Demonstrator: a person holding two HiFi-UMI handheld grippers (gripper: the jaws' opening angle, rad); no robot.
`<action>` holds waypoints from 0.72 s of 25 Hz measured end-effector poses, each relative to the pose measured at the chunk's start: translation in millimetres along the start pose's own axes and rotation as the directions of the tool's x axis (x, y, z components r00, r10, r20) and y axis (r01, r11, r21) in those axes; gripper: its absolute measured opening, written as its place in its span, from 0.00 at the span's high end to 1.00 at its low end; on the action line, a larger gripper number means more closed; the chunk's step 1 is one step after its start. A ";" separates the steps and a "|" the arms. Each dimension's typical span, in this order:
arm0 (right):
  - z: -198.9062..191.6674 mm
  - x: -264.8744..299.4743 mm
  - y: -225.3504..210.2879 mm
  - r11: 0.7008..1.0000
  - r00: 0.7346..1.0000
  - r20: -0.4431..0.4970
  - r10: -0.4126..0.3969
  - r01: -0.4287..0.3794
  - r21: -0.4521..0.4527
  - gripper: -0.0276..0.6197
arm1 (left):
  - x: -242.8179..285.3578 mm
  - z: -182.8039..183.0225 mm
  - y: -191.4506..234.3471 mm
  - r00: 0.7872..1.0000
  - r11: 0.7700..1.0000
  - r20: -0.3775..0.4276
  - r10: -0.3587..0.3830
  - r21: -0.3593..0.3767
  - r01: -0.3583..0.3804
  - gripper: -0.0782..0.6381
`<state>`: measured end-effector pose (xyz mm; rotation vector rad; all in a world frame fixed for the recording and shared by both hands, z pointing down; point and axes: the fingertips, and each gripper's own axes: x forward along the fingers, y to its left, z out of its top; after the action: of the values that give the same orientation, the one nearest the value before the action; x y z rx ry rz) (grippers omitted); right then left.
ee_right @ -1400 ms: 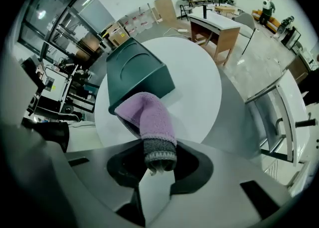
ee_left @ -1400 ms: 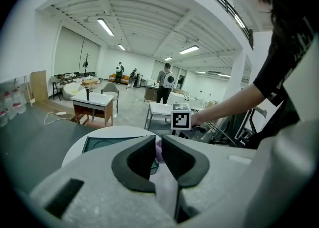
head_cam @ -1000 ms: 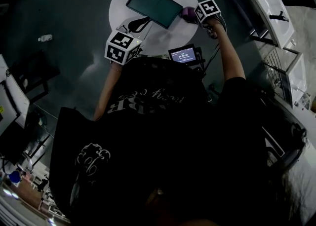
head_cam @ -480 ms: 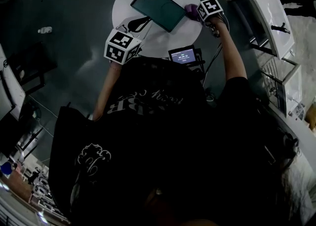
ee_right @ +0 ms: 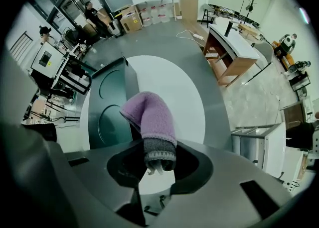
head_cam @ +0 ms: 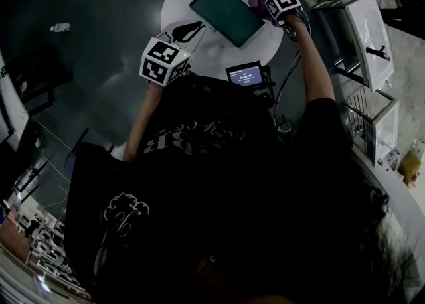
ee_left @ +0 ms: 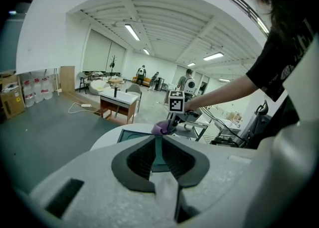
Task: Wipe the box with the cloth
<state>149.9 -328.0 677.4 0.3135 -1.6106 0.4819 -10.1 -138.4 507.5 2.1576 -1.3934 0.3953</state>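
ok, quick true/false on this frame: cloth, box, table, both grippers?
1. The right gripper is clamped on a purple cloth. True.
2. The box lies on a square table. False: the table is round and white.
3. The left gripper grips the box. False: it sits short of the box with nothing between its jaws.
4. The cloth is at an edge of the box. True.
5. The box is red. False: it is dark green.
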 end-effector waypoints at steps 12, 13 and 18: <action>98.0 2.3 39.7 0.994 0.999 -0.031 -0.042 0.039 -0.105 0.80 | -49.0 -13.6 68.4 0.998 0.995 0.023 0.063 -0.081 -0.061 0.84; 106.0 4.0 41.9 0.993 0.998 -0.033 -0.046 0.042 -0.112 0.80 | -51.1 -14.8 74.3 0.997 0.994 0.026 0.067 -0.086 -0.065 0.84; 142.6 9.2 51.2 0.983 0.995 -0.052 -0.083 0.073 -0.170 0.80 | -65.4 -23.5 100.7 0.995 0.989 0.031 0.095 -0.116 -0.090 0.84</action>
<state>-0.1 -351.6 673.5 0.2322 -1.5641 0.2898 -128.0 -108.3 521.1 2.0230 -1.5035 0.3037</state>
